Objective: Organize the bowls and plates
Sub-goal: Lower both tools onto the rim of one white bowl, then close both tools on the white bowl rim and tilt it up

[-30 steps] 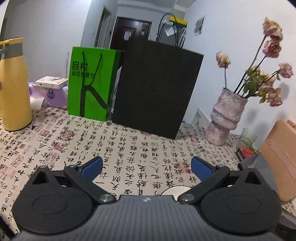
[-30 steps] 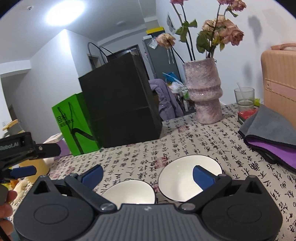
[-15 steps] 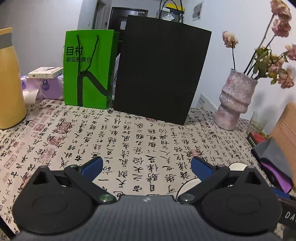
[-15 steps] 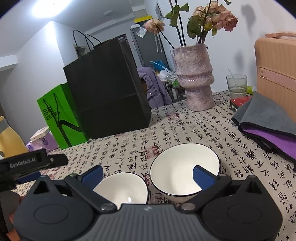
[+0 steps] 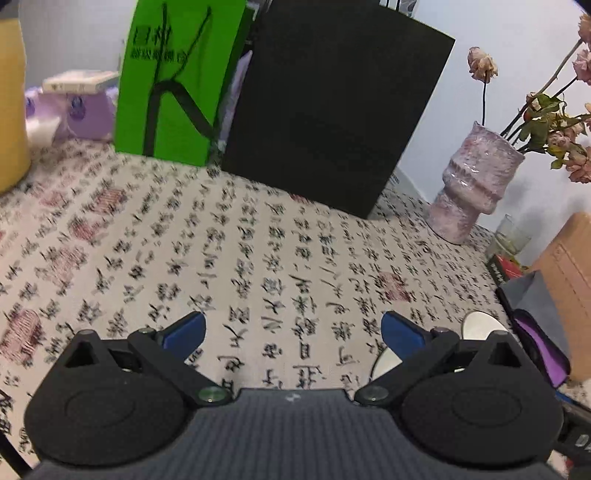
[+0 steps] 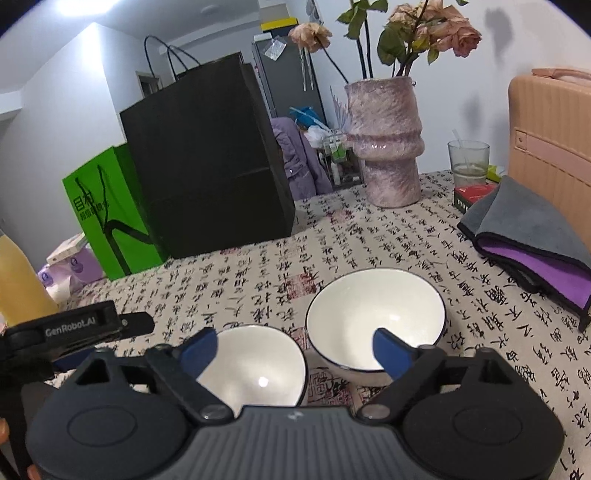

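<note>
Our right tool [image 6: 293, 349] has just been narrowing, nothing gripped, nearer two bowls: small bowl [image 6: 255, 369] left of large bowl [image 6: 375, 314]. Left tool [image 5: 293, 328] stays wide, lower, empty.

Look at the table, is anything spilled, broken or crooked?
Nothing stands out. The two white bowls sit upright and whole on the tablecloth, nothing is spilled, and the vase stands straight. Only its flowers look dried and wilted.

On the table [image 6: 369, 236] two bowls stand side by side before me, the near bowl [image 6: 255, 369] left, the far bowl [image 6: 376, 314] right; bags [image 6: 207, 158] stand behind.
</note>
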Demonstrator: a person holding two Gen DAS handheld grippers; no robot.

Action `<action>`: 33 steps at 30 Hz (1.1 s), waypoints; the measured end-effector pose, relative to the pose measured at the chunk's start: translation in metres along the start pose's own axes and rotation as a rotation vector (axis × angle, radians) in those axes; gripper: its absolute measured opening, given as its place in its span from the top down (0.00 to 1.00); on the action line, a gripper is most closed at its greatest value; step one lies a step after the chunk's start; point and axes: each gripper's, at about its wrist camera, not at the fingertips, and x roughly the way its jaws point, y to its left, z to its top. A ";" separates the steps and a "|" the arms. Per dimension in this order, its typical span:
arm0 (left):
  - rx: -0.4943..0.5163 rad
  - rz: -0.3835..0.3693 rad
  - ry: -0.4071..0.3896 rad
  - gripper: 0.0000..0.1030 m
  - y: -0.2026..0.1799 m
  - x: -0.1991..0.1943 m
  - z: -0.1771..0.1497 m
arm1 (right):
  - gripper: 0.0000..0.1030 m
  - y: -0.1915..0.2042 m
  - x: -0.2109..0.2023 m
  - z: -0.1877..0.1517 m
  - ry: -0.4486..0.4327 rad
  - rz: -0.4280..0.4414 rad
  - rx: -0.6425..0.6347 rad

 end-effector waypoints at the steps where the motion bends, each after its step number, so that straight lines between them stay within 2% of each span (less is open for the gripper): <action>1: 0.000 -0.014 0.009 0.00 0.000 0.000 0.000 | 0.21 0.000 0.001 -0.001 0.012 -0.009 0.003; 5: 0.041 -0.052 0.046 0.00 -0.007 0.004 -0.004 | 0.33 -0.005 0.002 -0.007 0.062 -0.022 0.033; 12: 0.085 -0.056 0.103 0.05 -0.016 0.015 -0.013 | 0.42 -0.001 0.016 -0.015 0.136 -0.036 0.032; 16: 0.114 -0.060 0.137 0.16 -0.019 0.023 -0.017 | 0.52 0.002 0.031 -0.017 0.186 -0.037 0.042; 18: 0.128 -0.063 0.170 0.26 -0.022 0.028 -0.020 | 0.54 0.001 0.038 -0.017 0.208 -0.028 0.061; 23: 0.140 -0.063 0.204 0.34 -0.023 0.033 -0.023 | 0.68 -0.001 0.051 -0.019 0.250 -0.020 0.087; 28: 0.148 -0.079 0.226 0.45 -0.025 0.036 -0.025 | 0.77 0.000 0.059 -0.020 0.275 -0.005 0.099; 33: 0.158 -0.092 0.244 0.53 -0.027 0.039 -0.027 | 0.78 0.000 0.064 -0.022 0.280 -0.003 0.100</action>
